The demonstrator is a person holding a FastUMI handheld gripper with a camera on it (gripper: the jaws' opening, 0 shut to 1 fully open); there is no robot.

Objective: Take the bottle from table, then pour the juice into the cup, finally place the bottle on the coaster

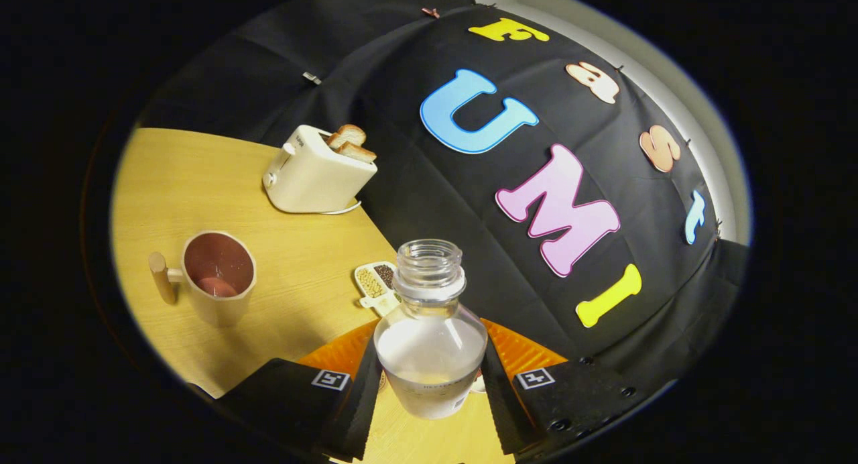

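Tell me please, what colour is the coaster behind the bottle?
Orange coaster, gripper view; gripper holds bottle.

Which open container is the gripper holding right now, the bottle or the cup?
The clear bottle, uncapped, sits between the fingers, both pressing its sides. The pink cup with the wooden handle stands apart on the table, beyond the fingers.

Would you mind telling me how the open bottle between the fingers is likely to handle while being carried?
The bottle looks like smooth, clear, rigid material, so it may slip if gripped lightly. With no cap on the neck, tilting would probably spill the liquid. The gripper fingers press both its sides low down, so it might rock.
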